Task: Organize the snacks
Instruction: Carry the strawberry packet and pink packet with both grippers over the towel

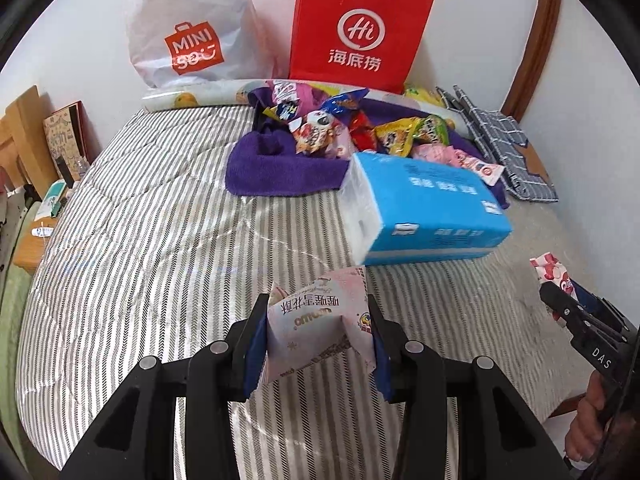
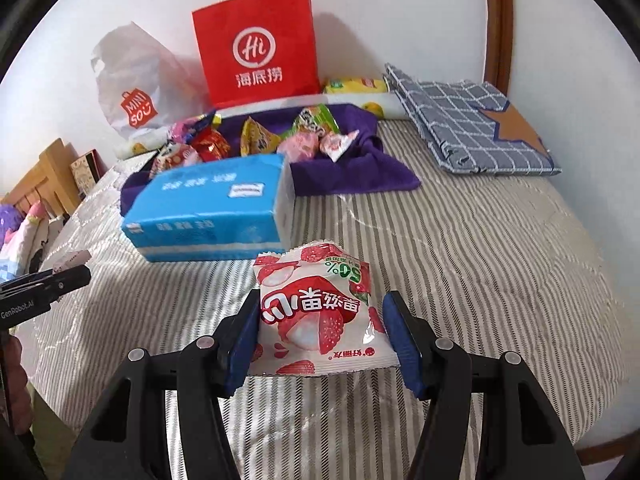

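Nearest of all is the left gripper (image 1: 318, 334), its two blue-padded fingers pinching a pale pink pastry packet (image 1: 320, 328) by the sides and holding it above the striped bedcover (image 1: 140, 240). To its right the right gripper (image 2: 320, 336) has a white-and-red lychee jelly packet (image 2: 316, 312) between its fingers; the left pad presses the wrapper, but on the right I cannot quite tell whether the pad touches the edge or stands just off it, so the hold may be loose. Beyond both, moving from left to right along the far side of the bed: a white Miniso bag (image 1: 188, 28) leans on the wall, a red paper bag (image 1: 356, 28) stands beside it, and a folded checked cloth (image 2: 468, 128) lies well off to the right. In front of the bags a purple towel (image 1: 272, 164) carries the snack pile (image 1: 360, 128), a jumble of bright wrappers, with a blue tissue pack (image 1: 428, 208) lying partly on the towel's near edge. As I judge it, the sorting is barely begun: only two packets are out of the heap, neither set down anywhere, and no tidy groups show on the cover yet. Most of the pile remains to be picked through.
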`<state>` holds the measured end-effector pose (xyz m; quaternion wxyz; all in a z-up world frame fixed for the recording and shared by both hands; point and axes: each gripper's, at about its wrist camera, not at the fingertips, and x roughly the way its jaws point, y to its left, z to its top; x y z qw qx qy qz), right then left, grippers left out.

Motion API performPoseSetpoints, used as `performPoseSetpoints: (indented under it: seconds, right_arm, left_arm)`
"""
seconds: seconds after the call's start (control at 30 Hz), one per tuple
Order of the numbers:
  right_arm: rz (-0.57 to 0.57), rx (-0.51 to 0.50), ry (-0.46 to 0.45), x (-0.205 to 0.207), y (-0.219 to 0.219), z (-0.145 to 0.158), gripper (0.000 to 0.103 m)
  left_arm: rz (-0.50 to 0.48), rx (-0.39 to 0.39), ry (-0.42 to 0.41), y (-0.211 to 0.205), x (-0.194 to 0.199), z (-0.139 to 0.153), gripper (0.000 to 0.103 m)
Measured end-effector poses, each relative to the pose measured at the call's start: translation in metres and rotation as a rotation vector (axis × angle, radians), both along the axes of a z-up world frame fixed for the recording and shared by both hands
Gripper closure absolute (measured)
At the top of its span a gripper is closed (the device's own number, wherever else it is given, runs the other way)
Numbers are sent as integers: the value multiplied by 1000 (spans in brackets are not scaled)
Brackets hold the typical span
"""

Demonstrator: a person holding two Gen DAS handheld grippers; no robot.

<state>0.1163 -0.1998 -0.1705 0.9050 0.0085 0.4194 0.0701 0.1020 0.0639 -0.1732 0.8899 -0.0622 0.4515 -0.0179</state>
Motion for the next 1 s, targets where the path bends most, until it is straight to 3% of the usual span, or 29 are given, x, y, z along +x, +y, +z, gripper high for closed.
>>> performPoseSetpoints:
  seconds: [1.0]
  right_arm:
    - [15,-19,-114,-43,18,67,43]
  left_arm:
    - [-5,-16,-125,-9,-33,66,61]
